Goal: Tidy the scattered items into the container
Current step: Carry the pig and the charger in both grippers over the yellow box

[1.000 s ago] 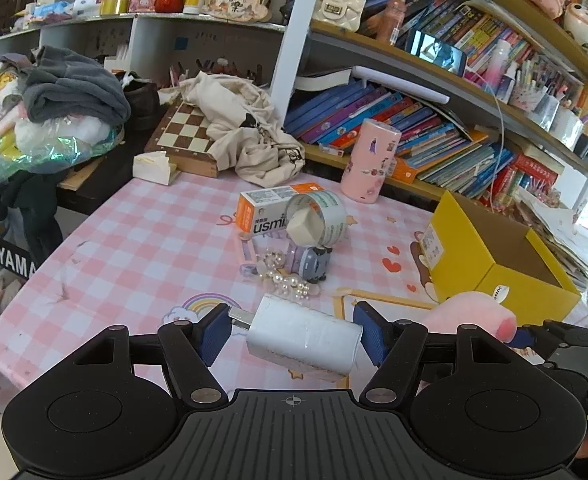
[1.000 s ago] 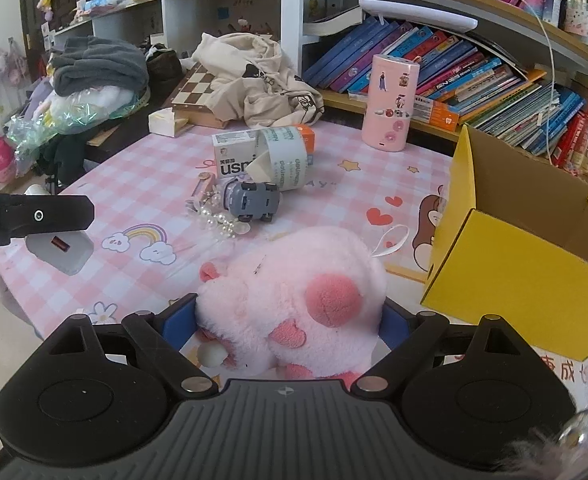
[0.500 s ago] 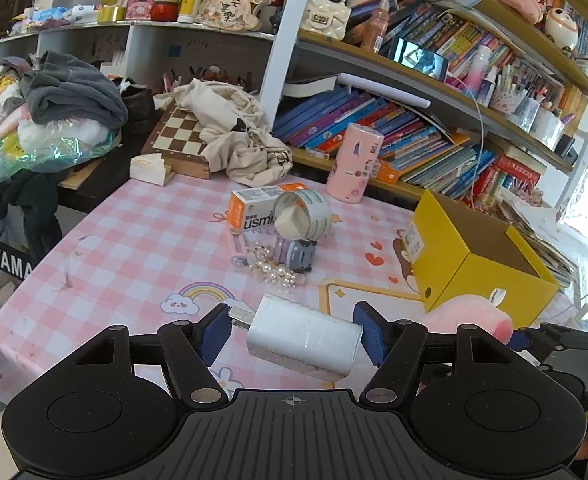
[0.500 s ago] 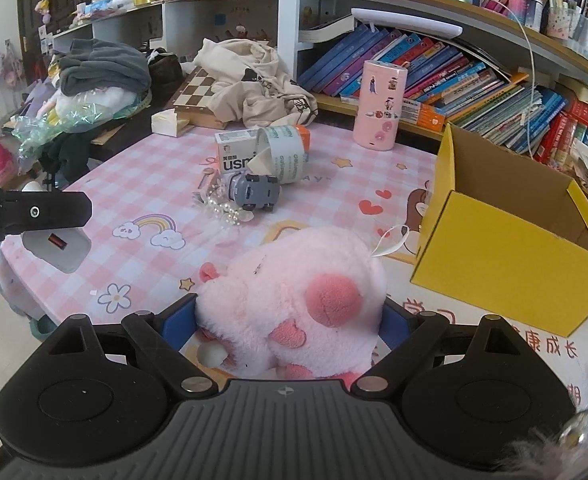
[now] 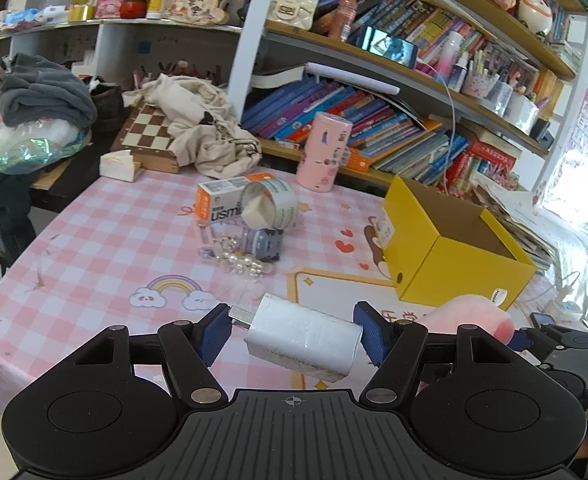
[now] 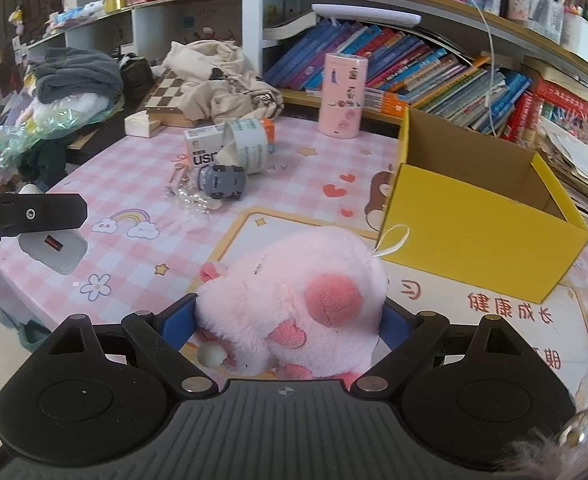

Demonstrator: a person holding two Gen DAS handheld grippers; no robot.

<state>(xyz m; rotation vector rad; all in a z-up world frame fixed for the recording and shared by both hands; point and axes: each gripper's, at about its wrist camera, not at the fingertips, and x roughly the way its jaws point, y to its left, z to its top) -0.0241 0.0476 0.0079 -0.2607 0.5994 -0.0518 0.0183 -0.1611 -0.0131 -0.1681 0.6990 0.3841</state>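
Left gripper (image 5: 292, 334) clamps a smooth white boxy charger (image 5: 303, 340) above the checked tablecloth (image 5: 94, 248); only the right wrist view reveals the charger's red port. Right gripper (image 6: 288, 322) squeezes a fluffy pink plush toy (image 6: 294, 300) just beside the open, empty yellow cardboard box (image 6: 477, 236). Toy car (image 6: 222, 180), pearls and tape roll lie together, farther back.

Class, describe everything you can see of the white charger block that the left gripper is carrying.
The white charger block is a small rounded box of smooth, slightly scuffed plastic. A metal prong juts from its end towards one blue pad, and the right wrist view shows a red-lined port on the opposite end. It lies crosswise and tilted between the fingers of the left gripper, which clamps it end to end, lifted off the pink checked tablecloth. Nothing else touches it.
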